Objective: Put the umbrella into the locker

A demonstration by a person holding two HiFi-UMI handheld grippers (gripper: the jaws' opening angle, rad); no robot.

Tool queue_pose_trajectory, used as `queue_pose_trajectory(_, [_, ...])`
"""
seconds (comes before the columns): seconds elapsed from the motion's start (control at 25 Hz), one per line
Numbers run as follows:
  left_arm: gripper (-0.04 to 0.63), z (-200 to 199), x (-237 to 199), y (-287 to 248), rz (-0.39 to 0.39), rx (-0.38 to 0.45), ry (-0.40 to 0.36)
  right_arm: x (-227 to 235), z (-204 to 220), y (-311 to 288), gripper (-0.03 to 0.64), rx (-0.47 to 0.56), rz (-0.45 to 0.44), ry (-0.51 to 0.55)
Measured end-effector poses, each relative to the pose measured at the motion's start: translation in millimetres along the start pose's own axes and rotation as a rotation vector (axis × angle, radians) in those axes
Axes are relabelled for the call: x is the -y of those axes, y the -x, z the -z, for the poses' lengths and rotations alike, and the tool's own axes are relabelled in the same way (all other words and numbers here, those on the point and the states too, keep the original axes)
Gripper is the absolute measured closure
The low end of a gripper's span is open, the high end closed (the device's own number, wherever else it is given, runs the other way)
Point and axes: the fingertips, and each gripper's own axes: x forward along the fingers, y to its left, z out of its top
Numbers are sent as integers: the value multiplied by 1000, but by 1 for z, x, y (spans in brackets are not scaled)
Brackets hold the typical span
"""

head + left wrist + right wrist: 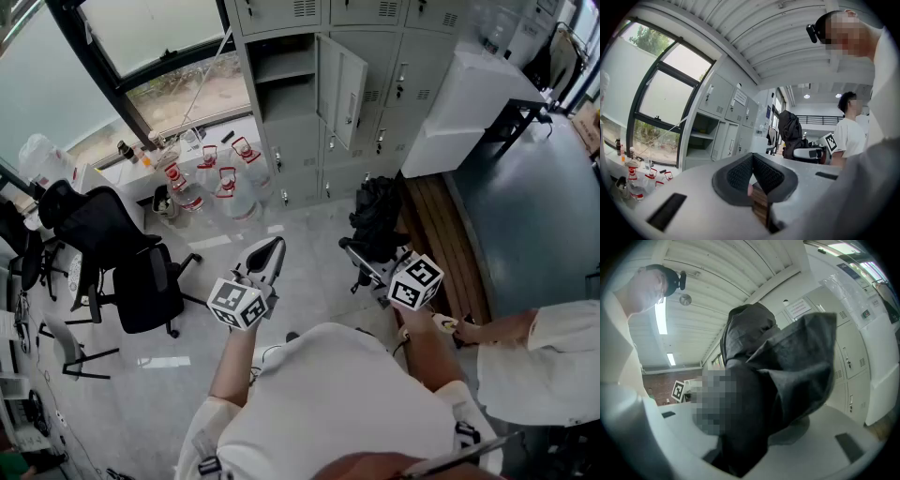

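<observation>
In the head view a folded black umbrella (375, 220) hangs in front of me, and my right gripper (364, 258) is shut on its lower part. In the right gripper view the dark umbrella fabric (778, 362) fills the space between the jaws and hides the pads. The grey lockers stand ahead; one locker (286, 84) is open, its door (342, 89) swung to the right and its shelves bare. My left gripper (269, 251) is held level to the left of the umbrella, apart from it. Its black pads (764, 173) meet with nothing between them.
Several large water bottles (211, 183) stand on the floor left of the lockers. Black office chairs (122, 253) are at the left. A white cabinet (469, 103) and a wooden bench (441, 234) are at the right. Another person in white (544, 356) stands close on my right.
</observation>
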Motion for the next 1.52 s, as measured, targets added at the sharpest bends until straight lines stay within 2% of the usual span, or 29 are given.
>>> queue_pose_trajectory(0.44, [592,-1,-2,10,7,-3,3,-11,1,-4,385,-1,6,11])
queue_pose_trajectory(0.84, [592,3,-9,32,6,-10,15,-31,6,-10,383,5,-11,-42])
queue_pose_trajectory(1.12, [592,11,-24,62,15,-24,36,-48,18,-21,383,8,38,-69])
queue_pose_trajectory(1.32, [592,24,-25,75,57,-44,43,-58,32,-21,383,19,87,-105])
queue_pose_trajectory(1.52, [592,33,-29,84,84,-62,61,-73,39,-24,383,13,117,-98])
